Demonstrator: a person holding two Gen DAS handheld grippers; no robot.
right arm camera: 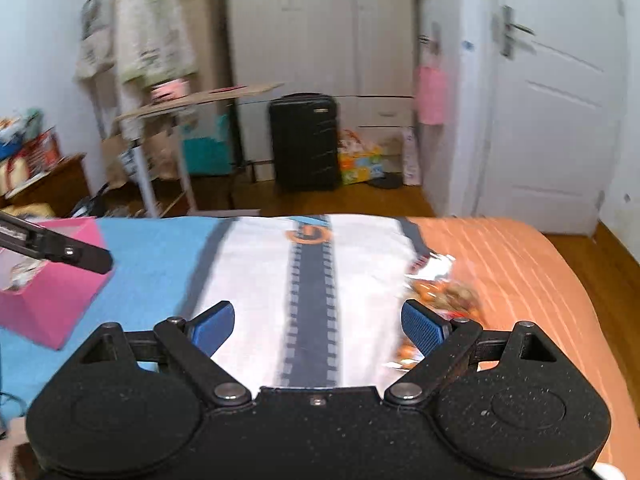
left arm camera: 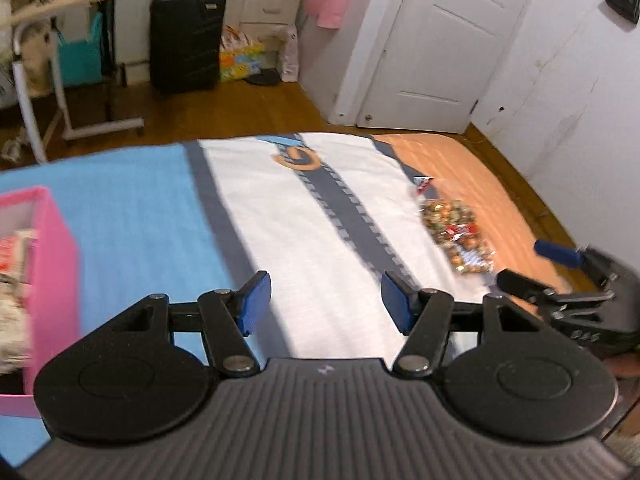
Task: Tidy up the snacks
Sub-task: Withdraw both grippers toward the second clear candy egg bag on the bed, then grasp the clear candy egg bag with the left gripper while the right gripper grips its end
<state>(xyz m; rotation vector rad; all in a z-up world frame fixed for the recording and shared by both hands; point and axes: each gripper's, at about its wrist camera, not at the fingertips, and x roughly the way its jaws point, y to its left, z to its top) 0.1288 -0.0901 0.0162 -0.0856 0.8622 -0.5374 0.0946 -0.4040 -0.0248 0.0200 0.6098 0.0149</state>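
Bed (left arm camera: 132, 208) is laid with a striped cover. Pink box (left arm camera: 52, 264) sits at nine o'clock, snack bag (left arm camera: 456, 236) at two o'clock, not yet collected. Left hand-held gripper (left arm camera: 326, 300) and right hand-held gripper (right arm camera: 318, 326) are spread, empty. Next: the bag is to be pinched, likely by the right.

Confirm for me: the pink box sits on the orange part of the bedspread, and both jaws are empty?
Not quite. The pink box sits on the blue part of the bedspread, as the right wrist view shows; the orange part holds the snack bag. Both sets of jaws are empty.
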